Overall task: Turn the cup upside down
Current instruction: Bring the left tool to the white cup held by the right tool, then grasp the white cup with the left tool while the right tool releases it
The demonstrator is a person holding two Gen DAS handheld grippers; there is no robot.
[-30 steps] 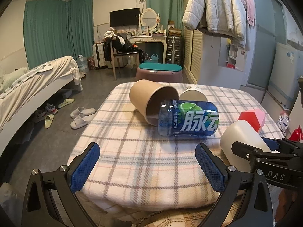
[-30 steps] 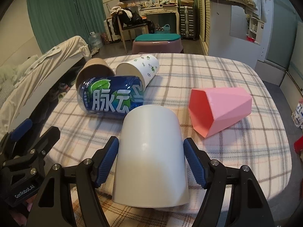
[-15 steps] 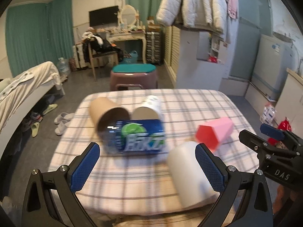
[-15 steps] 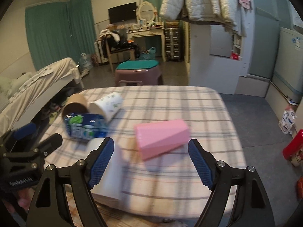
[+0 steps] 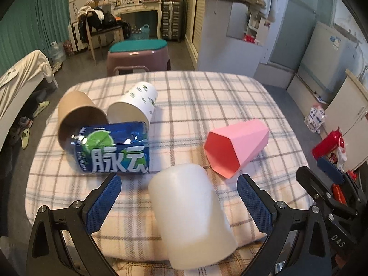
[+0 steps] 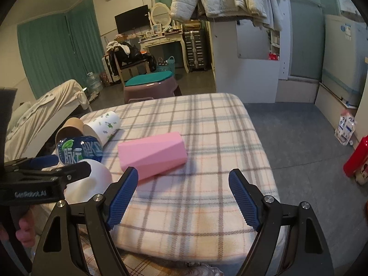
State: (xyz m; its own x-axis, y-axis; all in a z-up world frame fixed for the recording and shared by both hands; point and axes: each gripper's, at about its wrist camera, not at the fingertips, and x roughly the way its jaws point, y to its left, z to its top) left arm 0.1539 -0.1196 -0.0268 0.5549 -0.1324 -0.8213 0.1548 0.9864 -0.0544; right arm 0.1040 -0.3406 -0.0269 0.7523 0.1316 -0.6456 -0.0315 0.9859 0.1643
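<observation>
Left gripper [image 5: 179, 199] open, fingers either side of the white cup [image 5: 191, 211], lying on its side at table's [image 5: 207, 96] near edge. Step: reaching to grasp. Next: close, lift, turn rim-down. Right gripper [image 6: 184, 197] open, empty.

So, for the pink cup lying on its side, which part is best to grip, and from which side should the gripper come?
Grip the pink cup across its flat facets near mid-body, coming from above with the open right gripper. It lies on the plaid cloth, its open mouth facing the front-left, so the walls there probably flex.
</observation>
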